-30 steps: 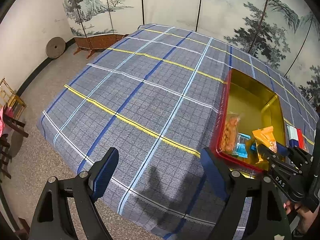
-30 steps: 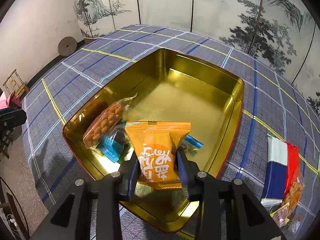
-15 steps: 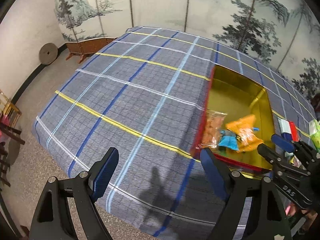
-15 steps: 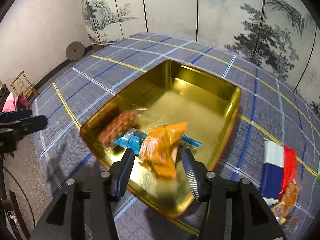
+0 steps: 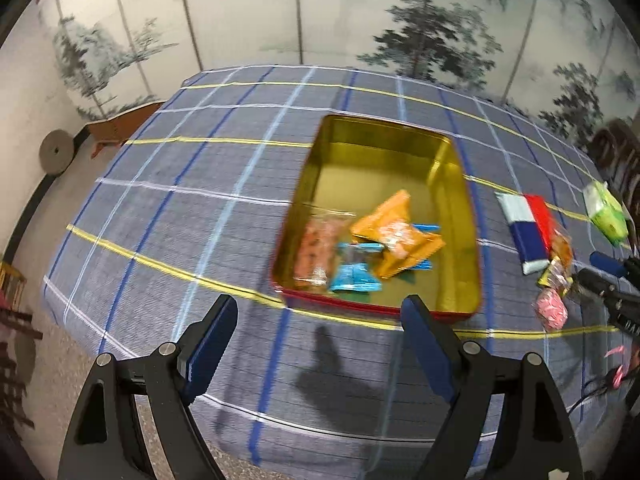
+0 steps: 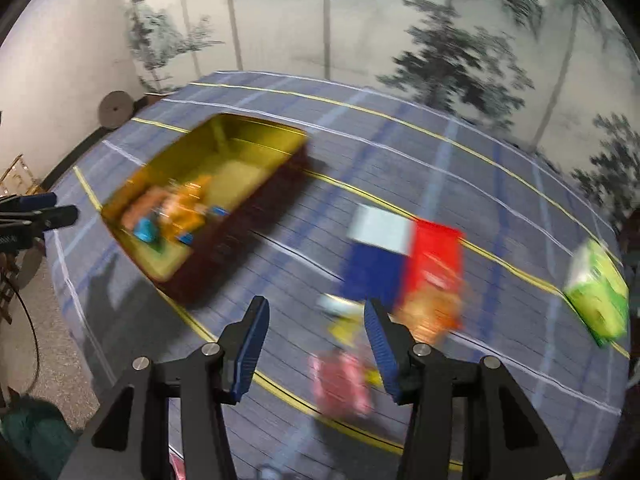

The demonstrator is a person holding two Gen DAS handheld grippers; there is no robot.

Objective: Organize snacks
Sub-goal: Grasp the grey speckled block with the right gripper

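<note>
Right hand-held gripper (image 6: 316, 344), jaws apart and empty, hangs over the loose snacks (image 6: 342, 376) on my tabletop (image 6: 500, 216), right of the gold tin (image 6: 276, 136). Blur risks a mis-aimed pinch.

Tabletop (image 5: 168, 208) cloth: grey-blue, checked with dark blue, pale blue, white and yellow lines. Tin (image 5: 460, 184): gold inside, red outer wall. Packets in the tin: one orange (image 5: 396, 236), one bright blue (image 5: 354, 278), one clear (image 5: 320, 246) showing orange-pink contents. Flat pack (image 6: 404, 252) beside the tin: white, navy and red blocks. Box (image 6: 600, 292): lime green. Small packet (image 6: 340, 384): pink. Screen (image 5: 420, 20) behind: pale, painted with dark ink trees.
</note>
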